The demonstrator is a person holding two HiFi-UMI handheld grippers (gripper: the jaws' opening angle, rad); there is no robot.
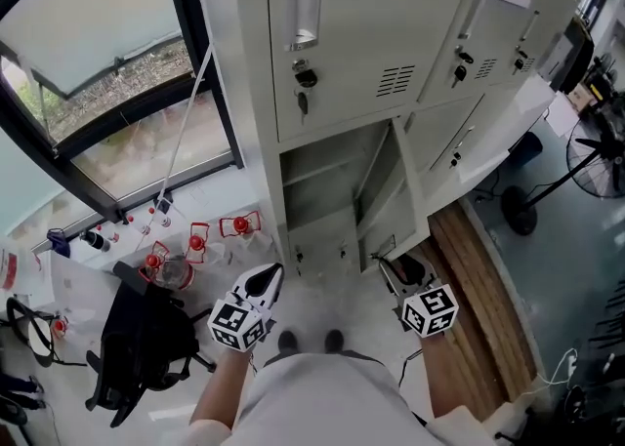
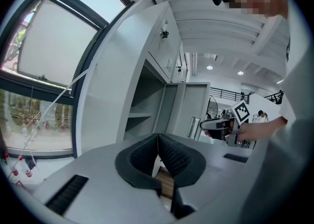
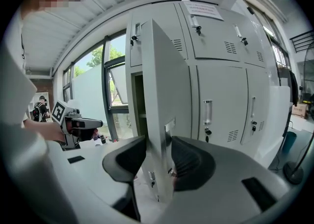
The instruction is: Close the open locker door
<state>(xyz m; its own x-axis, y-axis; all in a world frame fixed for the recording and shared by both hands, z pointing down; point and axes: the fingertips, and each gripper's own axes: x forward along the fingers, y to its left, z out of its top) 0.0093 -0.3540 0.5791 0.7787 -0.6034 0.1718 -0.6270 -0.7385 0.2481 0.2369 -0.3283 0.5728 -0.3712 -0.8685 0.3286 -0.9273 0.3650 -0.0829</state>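
Note:
The lower locker (image 1: 322, 190) stands open, and its grey door (image 1: 379, 185) is swung out toward me. My right gripper (image 1: 393, 270) is at the door's free edge. In the right gripper view the door (image 3: 167, 86) runs upright between the jaws of my right gripper (image 3: 158, 142), which stand wide apart around its edge without clearly pressing on it. My left gripper (image 1: 270, 278) hangs left of the opening, apart from the door. Its pads (image 2: 169, 157) meet with nothing between them. In the left gripper view, the open compartment (image 2: 142, 105) and the door (image 2: 194, 110) lie ahead.
Closed lockers (image 1: 371, 34) fill the wall above and to the right. Several red-capped bottles (image 1: 195, 239) and a black chair (image 1: 146, 342) stand on the floor at left by the window (image 1: 107, 63). A wooden strip (image 1: 479, 283) and a fan (image 1: 591, 166) lie at right.

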